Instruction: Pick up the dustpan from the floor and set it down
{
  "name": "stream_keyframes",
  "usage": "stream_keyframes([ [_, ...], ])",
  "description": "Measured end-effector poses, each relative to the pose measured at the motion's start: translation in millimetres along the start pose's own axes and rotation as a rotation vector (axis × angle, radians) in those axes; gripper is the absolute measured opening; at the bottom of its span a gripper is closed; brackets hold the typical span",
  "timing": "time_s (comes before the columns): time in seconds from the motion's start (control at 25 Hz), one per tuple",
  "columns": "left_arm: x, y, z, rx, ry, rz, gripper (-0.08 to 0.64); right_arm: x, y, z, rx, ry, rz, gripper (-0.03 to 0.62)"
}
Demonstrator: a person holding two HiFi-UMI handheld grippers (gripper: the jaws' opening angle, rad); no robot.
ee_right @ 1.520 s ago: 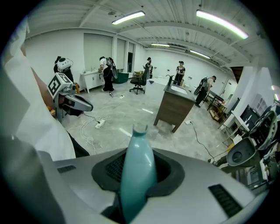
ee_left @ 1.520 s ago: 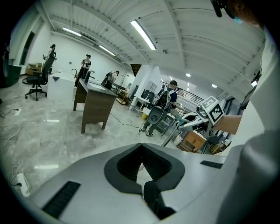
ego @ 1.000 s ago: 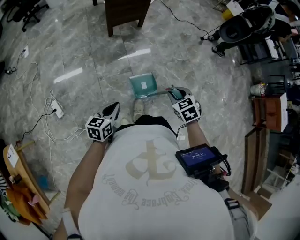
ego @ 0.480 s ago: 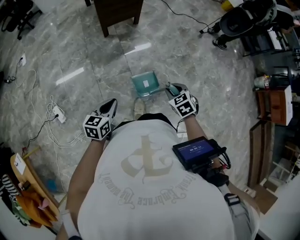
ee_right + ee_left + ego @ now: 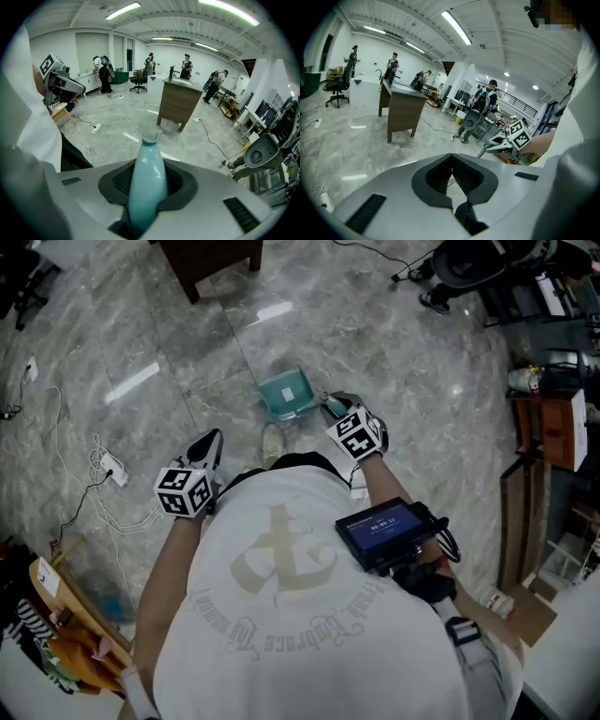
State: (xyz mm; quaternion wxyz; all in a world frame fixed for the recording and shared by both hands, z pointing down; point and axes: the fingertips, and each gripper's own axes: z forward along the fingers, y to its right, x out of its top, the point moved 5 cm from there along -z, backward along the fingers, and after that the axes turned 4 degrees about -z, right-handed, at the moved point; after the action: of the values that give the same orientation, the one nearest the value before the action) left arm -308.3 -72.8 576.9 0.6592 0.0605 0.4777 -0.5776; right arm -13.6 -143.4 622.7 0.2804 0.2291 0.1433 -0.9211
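Ahead of your shoe [image 5: 272, 443], the teal dustpan [image 5: 286, 395] hangs low over the marble floor [image 5: 422, 381]; can't tell if it touches. The pan carries a small white label [image 5: 290, 389], print too small to read.

R gripper [image 5: 330, 407] is clamped on the dustpan's handle [image 5: 147, 183], which runs up btwn the pads w/ a pale ring at its far end. L gripper [image 5: 210, 441] is off to your left, well apart from the dustpan, jaws pressed together at the tips w/ nothing btwn them. Cubes [image 5: 183, 491] on both show black-and-white square markers.

Screen [image 5: 384, 526] at your right side shows pale digits on blue, too small to read. Shirt [image 5: 281, 615] has curved lettering round a logo, not legible.

Room: open floor beyond the dustpan up to the dark wood desk [image 5: 208, 257]. Left side has white cables [image 5: 75, 442] and a power strip [image 5: 112, 468] near the L gripper. Right side is open floor as far as the wood shelves [image 5: 548, 427].
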Motion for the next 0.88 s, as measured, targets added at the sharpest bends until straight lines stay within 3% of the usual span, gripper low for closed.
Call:
stream_keyframes([
  [0.28,22.9,-2.4,44.2,0.027,-0.037,-0.022,0.012,-14.5,50.4,35.9,0.044,-0.039,0.020,0.104],
  [0.6,36.7,-11.8,57.3,0.071,-0.048,-0.034,0.012,-24.6,70.9,71.7,0.063,-0.058,0.070,0.104],
  [0.88,58.4,-34.1,93.8,0.113,-0.067,-0.065,0.012,-10.5,108.4,127.6,0.104,-0.076,0.040,0.106],
])
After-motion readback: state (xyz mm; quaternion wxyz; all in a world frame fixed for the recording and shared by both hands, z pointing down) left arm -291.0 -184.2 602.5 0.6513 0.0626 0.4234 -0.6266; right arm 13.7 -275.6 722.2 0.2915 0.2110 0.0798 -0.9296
